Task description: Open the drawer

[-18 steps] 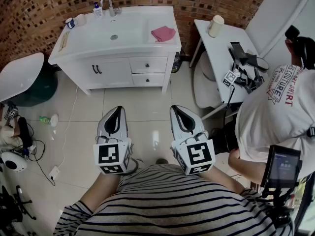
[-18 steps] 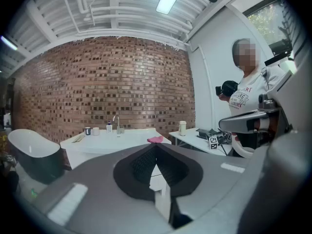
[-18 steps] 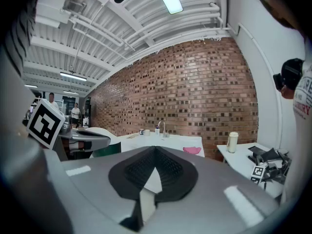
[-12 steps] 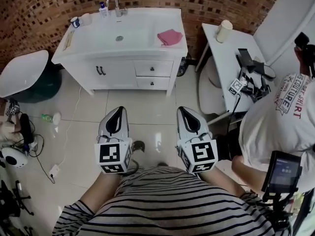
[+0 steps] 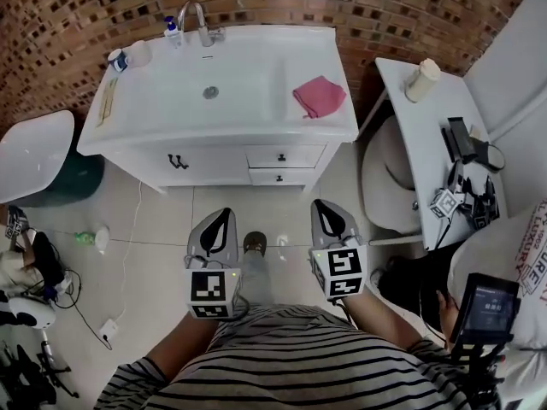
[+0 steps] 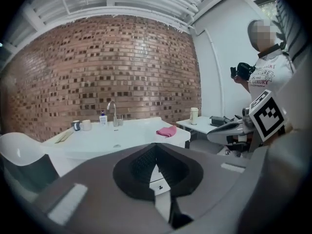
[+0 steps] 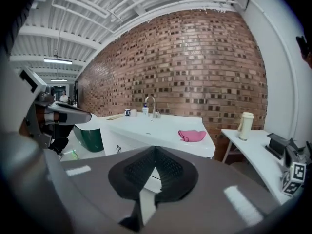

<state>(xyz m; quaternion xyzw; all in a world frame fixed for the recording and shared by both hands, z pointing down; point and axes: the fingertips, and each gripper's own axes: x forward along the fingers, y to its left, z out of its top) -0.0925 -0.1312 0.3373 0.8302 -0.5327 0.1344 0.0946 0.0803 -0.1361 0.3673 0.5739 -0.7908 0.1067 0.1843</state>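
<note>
The white vanity (image 5: 214,156) stands against the brick wall. Its two small drawers, the upper one (image 5: 286,155) and the lower one (image 5: 280,178), are both closed, right of the cabinet doors. My left gripper (image 5: 219,213) and right gripper (image 5: 326,205) hover side by side above the tiled floor, short of the vanity front and touching nothing. Both point at it and slightly down. In the left gripper view the left gripper (image 6: 155,145) has its tips together with nothing held. The right gripper (image 7: 155,147) looks the same in the right gripper view. The drawer fronts (image 6: 157,175) show through the hollow between the jaws.
A pink cloth (image 5: 319,96) lies on the vanity top by the basin; a faucet (image 5: 201,24) and bottles stand at the back. A white side table (image 5: 432,131) with a cup (image 5: 420,79) stands to the right. A person (image 5: 526,263) stands beside it. A dark green bin (image 5: 73,173) is on the left.
The vanity has come much nearer and more centred in the head view as the wearer stepped forward. Both grippers kept their side-by-side pose, jaws together.
</note>
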